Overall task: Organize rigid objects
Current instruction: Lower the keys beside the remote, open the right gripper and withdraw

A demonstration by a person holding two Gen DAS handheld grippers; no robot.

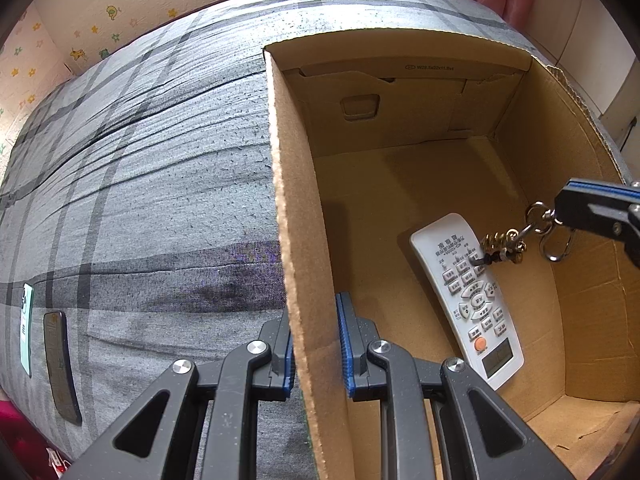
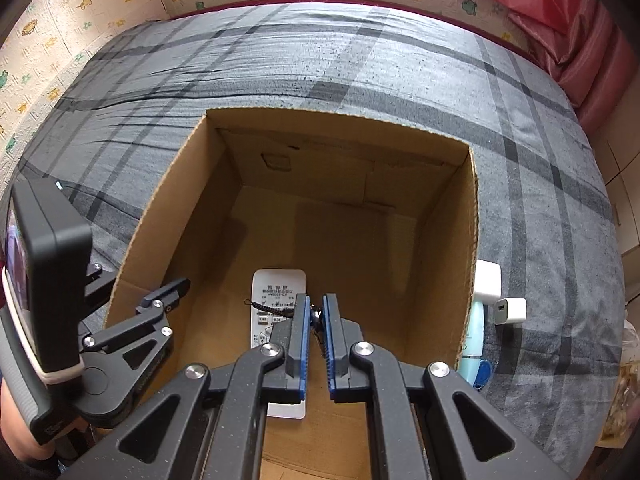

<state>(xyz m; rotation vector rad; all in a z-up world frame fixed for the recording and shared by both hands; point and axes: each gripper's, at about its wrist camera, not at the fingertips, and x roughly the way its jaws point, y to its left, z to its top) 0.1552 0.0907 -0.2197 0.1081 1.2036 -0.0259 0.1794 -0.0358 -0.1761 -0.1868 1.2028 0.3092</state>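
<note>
**Keychain going into the box, remote's already in there**

Bottom of the right wrist view: the right gripper [image 2: 316, 320] has its jaws pinched nearly together on a keychain [image 1: 505, 246], gripping it up by the metal ring and clasp. In the left wrist view it hangs at the right edge of the frame, the charm end dangling just over the white remote [image 1: 466, 296] lying flat on the box floor. I'd guess the keychain is light but floppy and jangly, so the ring is the sensible place to pinch it; the charm will swing.

The left gripper [image 1: 318, 344], bottom centre of its own view, has narrow jaws straddling the wall of the cardboard box [image 1: 288, 200], steadying it I think.

The remote looks stiff, smooth plastic; take it across the narrow sides.

Further out, a white charger [image 2: 510, 311] on the bed [image 2: 360, 60], right of the box. The box's far end is empty.
</note>
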